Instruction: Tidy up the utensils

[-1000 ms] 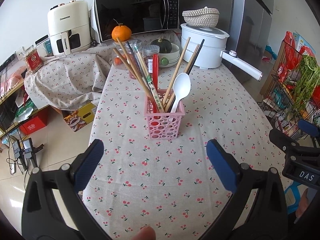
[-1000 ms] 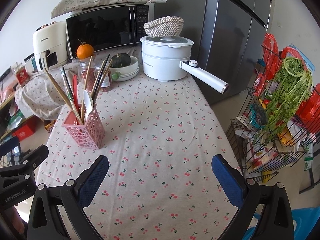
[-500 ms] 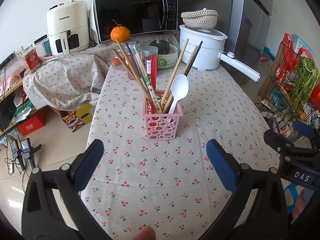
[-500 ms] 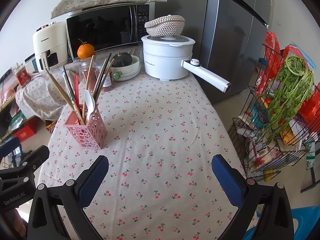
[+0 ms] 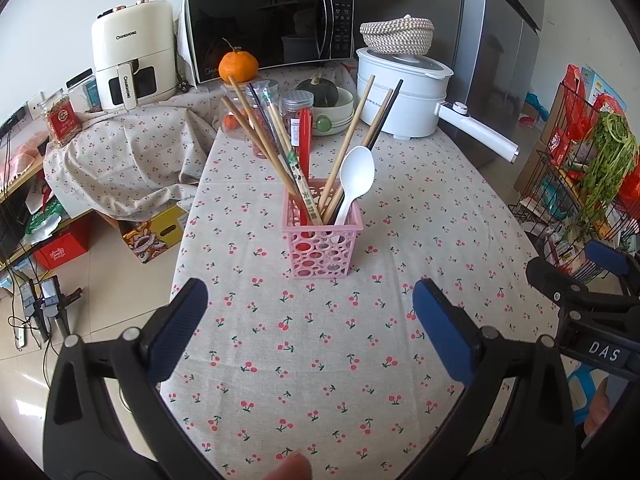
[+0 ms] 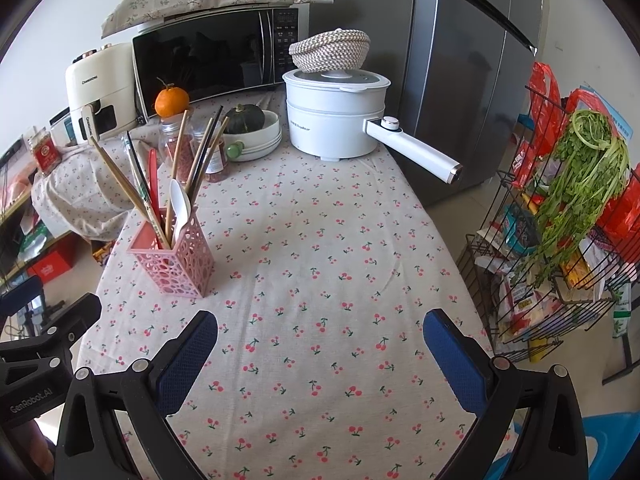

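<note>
Pink perforated plastic holder (image 5: 322,236) is already holding chopsticks and a white plastic spoon (image 5: 355,176); left gripper (image 5: 310,336) and right gripper (image 6: 320,356) are hovering spread, empty. Advice: retreat without clipping it.

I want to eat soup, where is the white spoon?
The white spoon stands in the pink basket with the chopsticks, mid-table in the left wrist view and left of centre in the right wrist view.

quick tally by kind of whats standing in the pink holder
white spoon: 1
red utensil: 1
chopsticks: at least 7, since they overlap near the pink holder
total: at least 9
</note>
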Demonstrator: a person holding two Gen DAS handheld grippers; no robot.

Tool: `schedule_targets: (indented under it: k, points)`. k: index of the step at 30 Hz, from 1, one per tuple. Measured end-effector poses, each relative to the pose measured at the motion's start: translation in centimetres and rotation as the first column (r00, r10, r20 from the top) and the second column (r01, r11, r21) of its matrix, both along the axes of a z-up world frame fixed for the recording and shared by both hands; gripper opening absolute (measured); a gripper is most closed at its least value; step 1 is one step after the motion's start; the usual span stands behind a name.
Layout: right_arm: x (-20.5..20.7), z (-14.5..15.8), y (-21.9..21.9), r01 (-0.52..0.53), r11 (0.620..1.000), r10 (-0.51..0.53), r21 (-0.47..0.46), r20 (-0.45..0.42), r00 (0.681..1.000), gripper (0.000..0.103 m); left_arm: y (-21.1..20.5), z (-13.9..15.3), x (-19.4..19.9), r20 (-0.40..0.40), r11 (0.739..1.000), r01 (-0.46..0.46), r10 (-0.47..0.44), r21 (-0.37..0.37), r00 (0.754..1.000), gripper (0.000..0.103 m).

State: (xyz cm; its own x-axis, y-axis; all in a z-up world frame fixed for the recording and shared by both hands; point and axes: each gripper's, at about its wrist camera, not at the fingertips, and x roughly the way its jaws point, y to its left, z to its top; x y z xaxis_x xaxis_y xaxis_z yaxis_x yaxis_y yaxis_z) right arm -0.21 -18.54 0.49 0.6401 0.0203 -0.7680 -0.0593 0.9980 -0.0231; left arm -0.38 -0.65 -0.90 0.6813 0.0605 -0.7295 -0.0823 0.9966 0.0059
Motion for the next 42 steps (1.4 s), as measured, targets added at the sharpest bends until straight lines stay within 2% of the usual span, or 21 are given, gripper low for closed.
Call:
schedule_targets:
  k: [42]
  points:
    - [0.06, -0.62, 0.10, 0.001, 1.000, -0.001, 0.004, -0.025, 1.000, 0.103, -0.31, -0.21, 0.08, -0.001, 1.000, 0.007, -0.007, 0.002, 1.000, 0.102]
